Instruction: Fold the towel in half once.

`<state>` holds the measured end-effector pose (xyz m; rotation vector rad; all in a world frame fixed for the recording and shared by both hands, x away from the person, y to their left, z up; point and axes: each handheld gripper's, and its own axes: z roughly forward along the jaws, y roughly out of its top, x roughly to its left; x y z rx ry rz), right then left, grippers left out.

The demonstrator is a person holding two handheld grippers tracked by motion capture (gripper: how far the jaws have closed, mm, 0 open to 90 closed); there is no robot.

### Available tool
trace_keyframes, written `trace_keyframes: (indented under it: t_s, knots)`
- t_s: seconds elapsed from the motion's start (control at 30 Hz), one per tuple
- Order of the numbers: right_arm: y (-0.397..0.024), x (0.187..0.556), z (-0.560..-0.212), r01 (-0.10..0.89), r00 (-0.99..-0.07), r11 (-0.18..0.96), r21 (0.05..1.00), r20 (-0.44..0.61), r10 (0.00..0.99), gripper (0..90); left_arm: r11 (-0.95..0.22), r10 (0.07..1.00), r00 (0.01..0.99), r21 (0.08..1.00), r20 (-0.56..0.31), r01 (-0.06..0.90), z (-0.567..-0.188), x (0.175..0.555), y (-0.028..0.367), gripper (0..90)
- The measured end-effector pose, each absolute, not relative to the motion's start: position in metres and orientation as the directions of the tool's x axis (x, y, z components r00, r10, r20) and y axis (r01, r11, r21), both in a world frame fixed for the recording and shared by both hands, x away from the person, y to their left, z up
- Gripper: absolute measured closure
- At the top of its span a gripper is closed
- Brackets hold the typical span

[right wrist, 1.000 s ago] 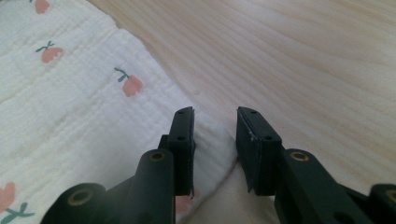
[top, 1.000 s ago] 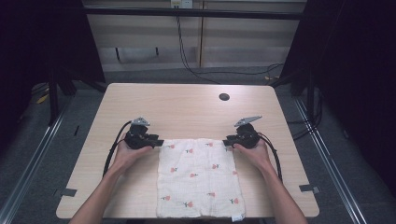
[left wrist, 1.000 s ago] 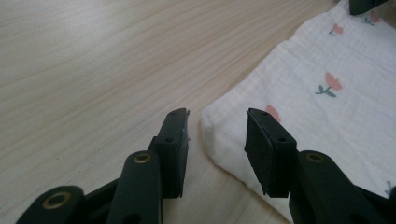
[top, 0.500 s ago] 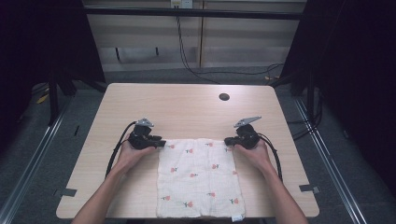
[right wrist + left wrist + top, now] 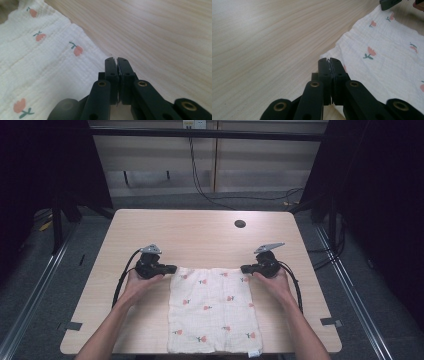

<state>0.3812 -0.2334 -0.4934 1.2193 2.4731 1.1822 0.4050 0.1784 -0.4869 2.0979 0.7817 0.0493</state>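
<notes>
Two grippers: one at each far corner of a white cloth, low in the middle of the high view.
Left gripper (image 5: pixel 171 268): sits left of centre, held in the left hand (image 5: pixel 134 285); its jaws have just been closing and are now pressed together on the cloth's upper-left corner, with a thin edge of fabric showing between the tips in the left gripper view (image 5: pixel 328 60).
Cloth (image 5: pixel 212 312): white with small red flowers, lying flat on the table, running from between the grippers down to the near edge at the bottom of the frame.
Right gripper (image 5: pixel 245 268): right of centre, held in the right hand (image 5: pixel 274 281); jaws pressed together, pinching the cloth's upper-right corner, as seen in the right gripper view (image 5: pixel 116 60).
Table (image 5: pixel 200 235): light wood, with a dark round hole (image 5: pixel 240 224) in its upper right part.
</notes>
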Motion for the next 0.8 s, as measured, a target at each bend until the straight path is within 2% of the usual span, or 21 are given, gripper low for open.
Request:
trace_keyframes:
  t_s: [0.1,0.37,0.8]
  knots:
    - [-0.237,0.380,-0.488,0.607,-0.660,0.349,0.714,0.208,0.722,87.6,-0.378,0.548,0.794,0.768,-0.264,0.517,-0.481,0.408,0.182,88.5]
    - [-0.246,0.382,-0.478,0.592,-0.656,0.311,0.744,0.219,0.723,87.6,-0.377,0.534,0.805,0.780,-0.258,0.500,-0.469,0.414,0.185,88.4]
    - [-0.250,0.386,-0.466,0.568,-0.654,0.282,0.773,0.216,0.725,87.6,-0.344,0.556,0.805,0.826,-0.204,0.447,-0.446,0.409,0.187,88.5]
